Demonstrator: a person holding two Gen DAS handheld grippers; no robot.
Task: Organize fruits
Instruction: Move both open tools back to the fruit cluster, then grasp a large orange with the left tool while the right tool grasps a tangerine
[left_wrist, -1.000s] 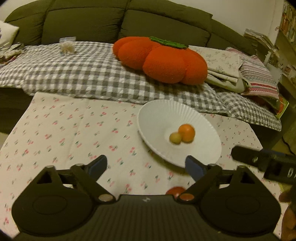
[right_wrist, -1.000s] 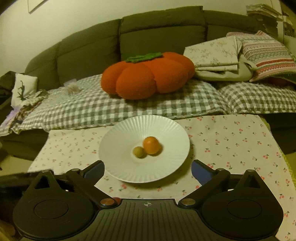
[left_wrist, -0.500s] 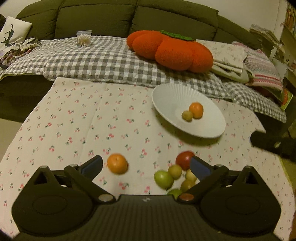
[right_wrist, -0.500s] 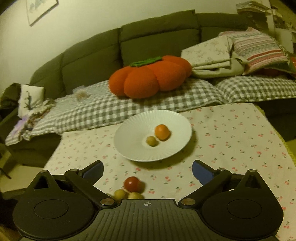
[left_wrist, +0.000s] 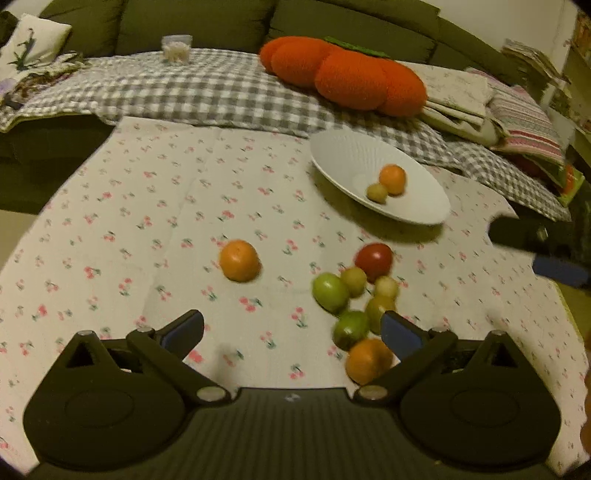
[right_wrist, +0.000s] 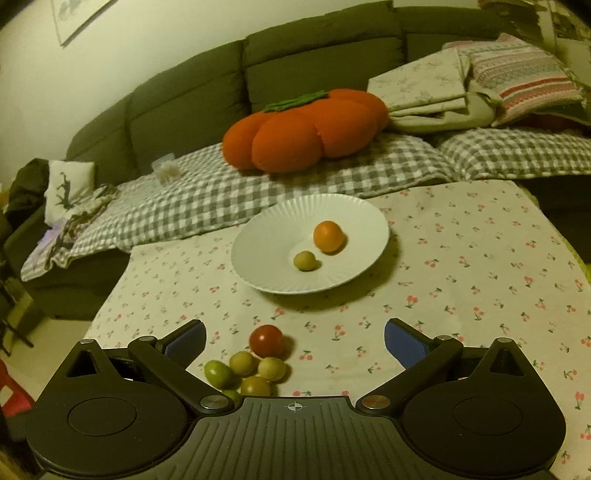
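Left wrist view. The left gripper (left_wrist: 291, 328) hangs over a table under a cherry-print tablecloth (left_wrist: 155, 221); its blue-padded fingers (left_wrist: 400, 334) are spread wide and hold nothing. At centre frame a lone orange (left_wrist: 239, 260) lies on the cloth, round and matt, apart from the rest. To its right, in the lower right of the frame, sits a loose cluster of fruit: a glossy red tomato (left_wrist: 373, 256) at the top, a large green fruit (left_wrist: 330, 292) on the left, several small yellow-green fruits (left_wrist: 354, 281) touching one another, another green one (left_wrist: 350, 329) below, and a second orange (left_wrist: 368, 360) nearest the camera, just beside the right-hand finger. In the upper right a white ribbed plate (left_wrist: 343, 158) holds one orange fruit (left_wrist: 392, 179) and one small yellow-green fruit (left_wrist: 376, 192), touching. The dark tip of the right gripper (left_wrist: 532, 240) enters at the right edge. The view is slightly blurred.

Right wrist view. The right gripper (right_wrist: 294, 341) is likewise spread wide and empty. The plate lies at centre frame; the tomato and the small pale fruits lie at lower centre, between the fingers and close to the gripper body. Behind the table, a green sofa (right_wrist: 317, 66) carries a checked blanket (right_wrist: 221, 192) and an orange pumpkin-shaped cushion (right_wrist: 306, 129).
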